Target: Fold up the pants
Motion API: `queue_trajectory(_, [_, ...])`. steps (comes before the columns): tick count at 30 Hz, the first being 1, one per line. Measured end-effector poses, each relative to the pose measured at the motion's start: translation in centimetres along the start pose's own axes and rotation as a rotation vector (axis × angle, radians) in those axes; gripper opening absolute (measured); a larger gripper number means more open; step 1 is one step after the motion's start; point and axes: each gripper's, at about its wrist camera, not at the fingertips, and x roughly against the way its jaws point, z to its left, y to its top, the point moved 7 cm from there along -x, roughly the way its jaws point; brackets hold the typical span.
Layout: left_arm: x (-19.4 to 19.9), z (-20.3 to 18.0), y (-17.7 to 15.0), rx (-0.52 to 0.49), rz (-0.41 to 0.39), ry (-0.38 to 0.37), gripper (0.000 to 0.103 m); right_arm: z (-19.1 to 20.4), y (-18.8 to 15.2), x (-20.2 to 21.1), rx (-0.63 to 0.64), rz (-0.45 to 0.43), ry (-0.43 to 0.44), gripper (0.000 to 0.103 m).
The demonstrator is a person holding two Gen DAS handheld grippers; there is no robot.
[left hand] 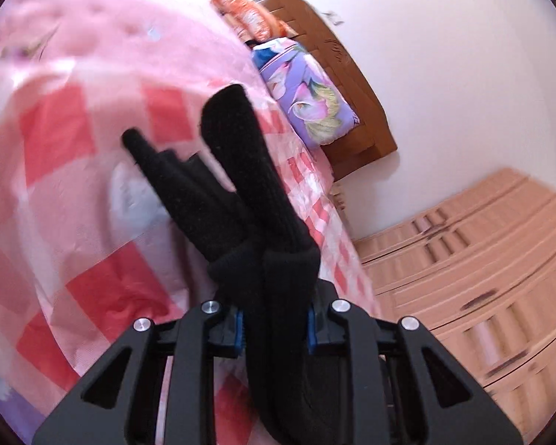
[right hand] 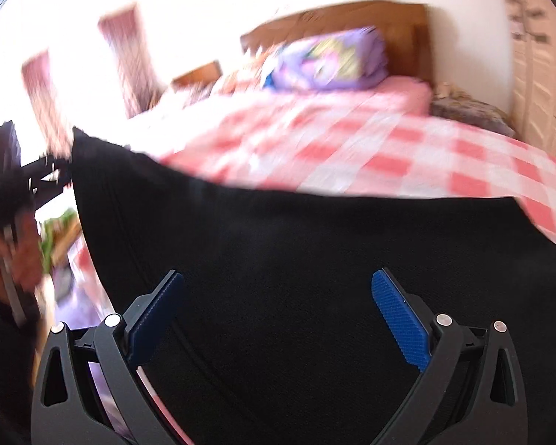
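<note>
The black pants [right hand: 296,259] hang as a wide dark sheet in front of the bed in the right wrist view. My left gripper [left hand: 276,330] is shut on a bunched edge of the pants [left hand: 241,185], whose folds stick up past the blue pads. It also shows in the right wrist view [right hand: 52,174] at the far left, holding the pants' upper corner. My right gripper [right hand: 278,319] is open, its blue pads [right hand: 400,322] wide apart just in front of the cloth, holding nothing.
The bed has a red, pink and white checked cover [right hand: 389,148] and a pink blanket [left hand: 111,48]. A purple flowered pillow [left hand: 307,92] lies against the wooden headboard [left hand: 337,74]. A light wooden wardrobe [left hand: 482,278] stands at the right.
</note>
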Motion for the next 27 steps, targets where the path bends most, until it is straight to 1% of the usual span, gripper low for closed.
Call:
queue_trajectory(1, [0.5, -3.5, -0.4, -0.153, -0.028, 0.067, 0.023, -1.2, 0.4, 1.4, -0.031, -0.032, -0.021, 0.098])
queue_trajectory(3, [1.2, -9.5, -2.4, -0.407, -0.068, 0.139, 0.023, -4.6, 1.3, 5.1, -0.109, -0.113, -0.073, 0.098])
queue_trajectory(4, [1.1, -13.0, -4.3, -0.562, -0.088, 0.181, 0.023, -6.4, 1.6, 7.1, -0.155, -0.152, -0.092, 0.098])
queue_trajectory(5, [0.9, -15.6, -6.4, -0.682, -0.1, 0.206, 0.023, -8.0, 1.7, 9.0, -0.198, -0.187, -0.112, 0.098])
queue_trajectory(6, [0.5, -18.0, -8.8, -0.8, -0.107, 0.214, 0.023, -10.0, 1.6, 11.1, -0.245, -0.223, -0.14, 0.098])
queue_trajectory(7, [0.0, -20.4, -11.9, -0.921, -0.103, 0.197, 0.023, -11.2, 1.4, 12.4, -0.274, -0.244, -0.16, 0.098])
queue_trajectory(8, [-0.5, -21.9, -14.8, -1.013, -0.095, 0.19, 0.023, -12.9, 1.1, 14.0, -0.31, -0.262, -0.188, 0.098])
queue_trajectory(9, [-1.0, -23.3, -17.6, -1.099, -0.088, 0.177, 0.022, -14.2, 0.7, 14.9, -0.335, -0.268, -0.212, 0.098])
queue_trajectory(10, [-1.7, -24.8, -21.3, -1.195, -0.063, 0.127, 0.022, -15.4, 0.2, 15.9, -0.36, -0.274, -0.236, 0.098])
queue_trajectory(11, [-2.6, -25.5, -24.4, -1.274, -0.029, 0.097, 0.022, -16.5, -0.5, 16.8, -0.384, -0.28, -0.257, 0.098])
queue_trajectory(12, [-3.8, -26.0, -27.4, -1.365, 0.01, 0.088, 0.023, -17.5, -1.2, 17.5, -0.405, -0.28, -0.269, 0.098])
queue_trajectory(13, [-5.1, -25.8, -31.2, -1.479, 0.065, 0.086, 0.025, -18.1, -1.8, 18.0, -0.421, -0.28, -0.274, 0.098])
queue_trajectory(15, [-7.6, -24.4, -35.6, -1.627, 0.168, 0.075, 0.025, -18.7, -3.3, 18.4, -0.436, -0.261, -0.276, 0.098])
queue_trajectory(16, [-7.7, -23.5, -37.5, -1.683, 0.207, 0.062, 0.025, -18.6, -4.0, 18.1, -0.434, -0.243, -0.268, 0.098])
queue_trajectory(17, [-7.7, -23.1, -37.8, -1.712, 0.205, 0.053, 0.023, -18.4, -4.3, 17.5, -0.428, -0.223, -0.249, 0.098])
queue_trajectory(18, [-7.2, -22.9, -37.8, -1.726, 0.17, 0.059, 0.031, -17.6, -4.6, 16.5, -0.419, -0.196, -0.214, 0.099])
queue_trajectory(19, [-6.9, -22.8, -36.9, -1.697, 0.17, 0.057, 0.037, -16.8, -4.6, 15.4, -0.413, -0.166, -0.168, 0.099])
queue_trajectory(20, [-6.6, -22.8, -35.7, -1.643, 0.182, 0.05, 0.053, -15.2, -4.6, 14.0, -0.404, -0.132, -0.121, 0.099])
queue_trajectory(21, [-6.2, -22.6, -34.2, -1.563, 0.19, 0.044, 0.06, -13.8, -4.5, 12.4, -0.39, -0.088, -0.071, 0.099])
queue_trajectory(22, [-5.2, -22.0, -31.4, -1.448, 0.182, 0.044, 0.06, -12.0, -4.3, 10.5, -0.355, -0.031, -0.033, 0.099])
queue_trajectory(23, [-4.6, -21.4, -29.2, -1.345, 0.173, 0.047, 0.06, -10.1, -4.1, 8.8, -0.296, 0.024, -0.012, 0.099])
queue_trajectory(24, [-3.8, -20.2, -26.7, -1.234, 0.163, 0.049, 0.064, -8.1, -3.8, 6.9, -0.22, 0.08, -0.003, 0.099])
queue_trajectory(25, [-2.8, -19.1, -24.1, -1.102, 0.145, 0.056, 0.066, -5.7, -3.5, 4.8, -0.124, 0.134, 0.007, 0.098])
queue_trajectory(26, [-2.5, -17.5, -21.7, -1.002, 0.136, 0.068, 0.071, -3.8, -3.2, 2.9, -0.051, 0.169, 0.024, 0.098])
queue_trajectory(27, [-2.4, -16.0, -19.5, -0.919, 0.143, 0.084, 0.071, -2.1, -2.7, 1.1, -0.003, 0.197, 0.048, 0.098])
